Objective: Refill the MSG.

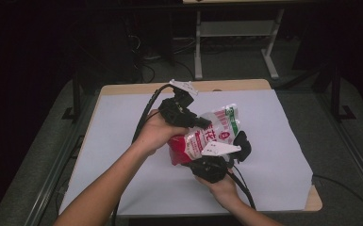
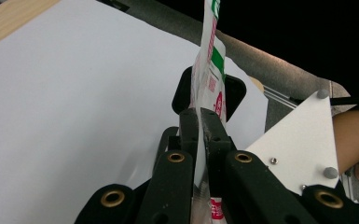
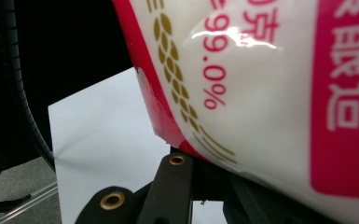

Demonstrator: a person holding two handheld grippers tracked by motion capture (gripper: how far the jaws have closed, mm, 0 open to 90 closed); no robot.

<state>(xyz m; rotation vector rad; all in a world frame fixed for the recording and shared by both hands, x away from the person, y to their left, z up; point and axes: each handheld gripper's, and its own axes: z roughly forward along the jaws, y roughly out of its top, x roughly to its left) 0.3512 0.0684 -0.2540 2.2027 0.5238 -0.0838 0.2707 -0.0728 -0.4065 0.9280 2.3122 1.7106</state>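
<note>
- Left gripper (image 1: 202, 123): jaws clamped on a thin edge of the bag (image 1: 212, 134), seen edge-on between them in the left gripper view (image 2: 200, 123).
- Right gripper (image 1: 233, 146): jaws closed on the lower part of the bag, at about 5 o'clock from the left gripper in the high view; bag bulging right over the jaws in the right gripper view (image 3: 261, 93).
- Bag: white plastic, red panel with printed characters, green stripe near the top; held up off the table between both grippers, near the centre of the sheet.
- White sheet (image 1: 122, 122) covering most of the wooden table (image 1: 313, 202).
- Cable (image 1: 144, 115) trailing from the left gripper toward 7 o'clock.
</note>
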